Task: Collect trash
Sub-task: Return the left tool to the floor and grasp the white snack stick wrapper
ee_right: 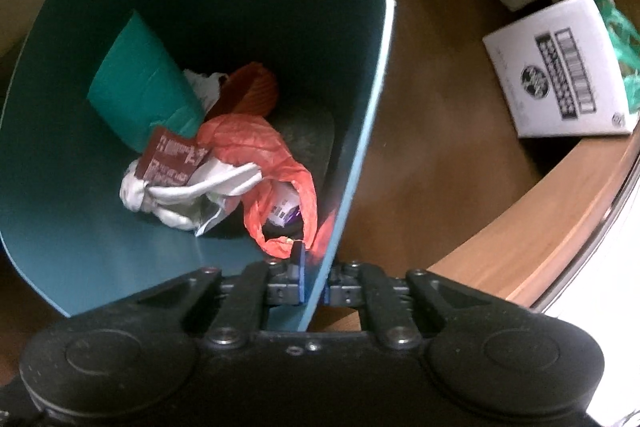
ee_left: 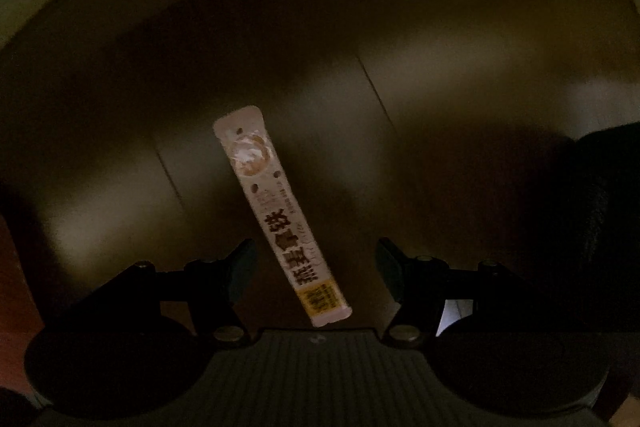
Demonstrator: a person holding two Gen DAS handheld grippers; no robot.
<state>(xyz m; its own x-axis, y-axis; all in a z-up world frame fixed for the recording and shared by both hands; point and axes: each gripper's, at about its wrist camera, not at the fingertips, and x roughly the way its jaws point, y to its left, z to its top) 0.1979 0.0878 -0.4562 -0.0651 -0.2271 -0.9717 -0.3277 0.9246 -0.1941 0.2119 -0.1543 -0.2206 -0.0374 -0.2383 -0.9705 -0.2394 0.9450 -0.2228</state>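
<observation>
Left wrist view, dim: left gripper (ee_left: 316, 269) jaws apart, a flat, narrow white printed sachet (ee_left: 280, 217) lying between them on dark smooth plank floor (ee_left: 440, 87), untouched. Right gripper (ee_right: 315, 281) pinched onto the thin teal plastic bin (ee_right: 360, 131) wall; crumpled orange bag (ee_right: 272, 163) and white paper inside.
</observation>
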